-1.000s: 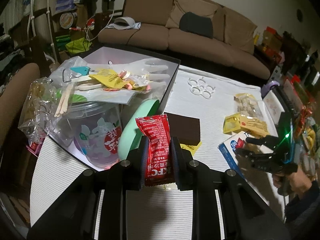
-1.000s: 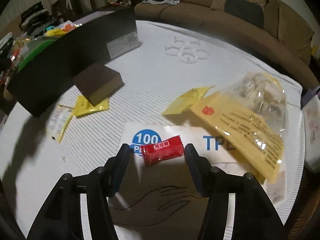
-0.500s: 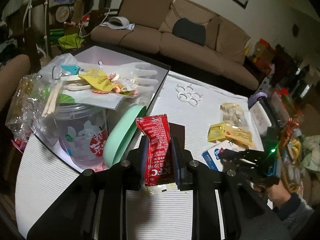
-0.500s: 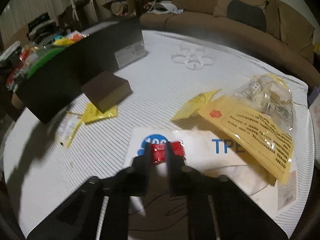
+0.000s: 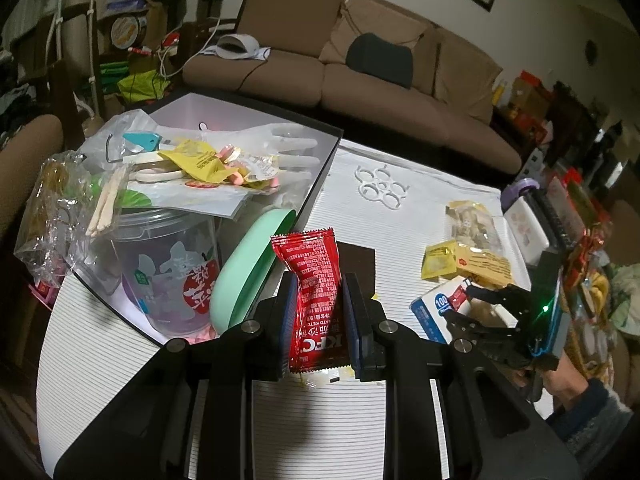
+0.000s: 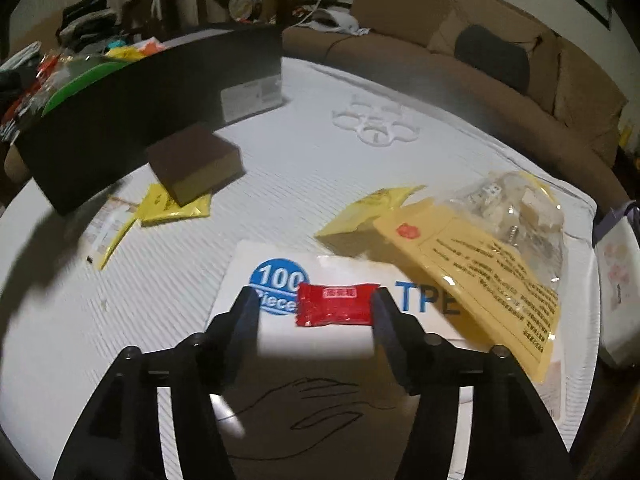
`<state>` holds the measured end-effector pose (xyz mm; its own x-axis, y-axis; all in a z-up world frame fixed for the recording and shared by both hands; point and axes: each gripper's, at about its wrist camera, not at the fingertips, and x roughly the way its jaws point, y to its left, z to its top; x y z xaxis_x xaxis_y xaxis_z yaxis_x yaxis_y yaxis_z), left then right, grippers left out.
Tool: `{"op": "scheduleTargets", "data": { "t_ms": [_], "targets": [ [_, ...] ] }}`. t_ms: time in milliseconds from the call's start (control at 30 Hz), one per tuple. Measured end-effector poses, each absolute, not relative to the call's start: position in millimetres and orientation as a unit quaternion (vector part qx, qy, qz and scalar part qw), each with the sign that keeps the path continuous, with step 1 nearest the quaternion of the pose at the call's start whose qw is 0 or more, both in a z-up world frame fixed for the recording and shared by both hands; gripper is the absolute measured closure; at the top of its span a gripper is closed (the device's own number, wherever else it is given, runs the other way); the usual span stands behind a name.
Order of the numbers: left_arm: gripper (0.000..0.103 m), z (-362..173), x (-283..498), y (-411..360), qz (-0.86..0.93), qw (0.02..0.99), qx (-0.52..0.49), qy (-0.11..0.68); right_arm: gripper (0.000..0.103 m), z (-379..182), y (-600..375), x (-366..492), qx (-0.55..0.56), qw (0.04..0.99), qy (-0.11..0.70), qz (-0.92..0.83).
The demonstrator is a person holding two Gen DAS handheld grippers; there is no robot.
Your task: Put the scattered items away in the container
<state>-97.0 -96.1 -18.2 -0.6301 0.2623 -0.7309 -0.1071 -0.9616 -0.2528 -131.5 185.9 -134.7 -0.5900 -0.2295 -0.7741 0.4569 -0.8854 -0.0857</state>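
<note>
We see one ketchup packet [image 5: 315, 297] clamped in the left gripper [image 5: 318, 312]; the right gripper [image 6: 314, 308], jaws opening, straddles one red candy [image 6: 337, 309], box [image 6: 256, 80] at ten o'clock.

Red KFC ketchup sachet [image 5: 316, 300]: upright, pinched at its lower half. Small red candy wrapper [image 6: 337, 305]: flat on glove box [image 6: 360, 344]. Black container [image 5: 316, 184]: open, heaped full.
</note>
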Motion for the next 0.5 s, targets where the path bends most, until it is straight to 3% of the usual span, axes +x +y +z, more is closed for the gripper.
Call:
{"op": "scheduleTargets", "data": {
  "t_ms": [100,267,300,400,500],
  "targets": [
    [0.082,-17.9,-97.4,-94.9,0.899,0.104,-0.417,-0.088,0.035,-137.5,194.3,-137.0,0.407,0.181,0.131,-0.886],
    [0.082,-17.5,-97.5,-94.2,0.900,0.102,-0.415,-0.083,0.039,-142.4,210.2,-138.0,0.412,0.193,0.066,-0.888],
    [0.082,-17.6,-97.5,-94.2,0.900,0.102,-0.416,-0.083,0.055,-141.3,208.3,-136.7,0.410,0.196,0.066,-0.888],
    [0.082,-16.6,-97.5,-93.8,0.901,0.099,-0.415,-0.080,0.084,-137.0,201.8,-136.0,0.411,0.195,0.069,-0.888],
    [0.082,-15.3,-96.3,-92.2,0.902,0.098,-0.414,-0.077,0.090,-135.7,198.8,-135.0,0.412,0.199,0.054,-0.887]
  ]
}}
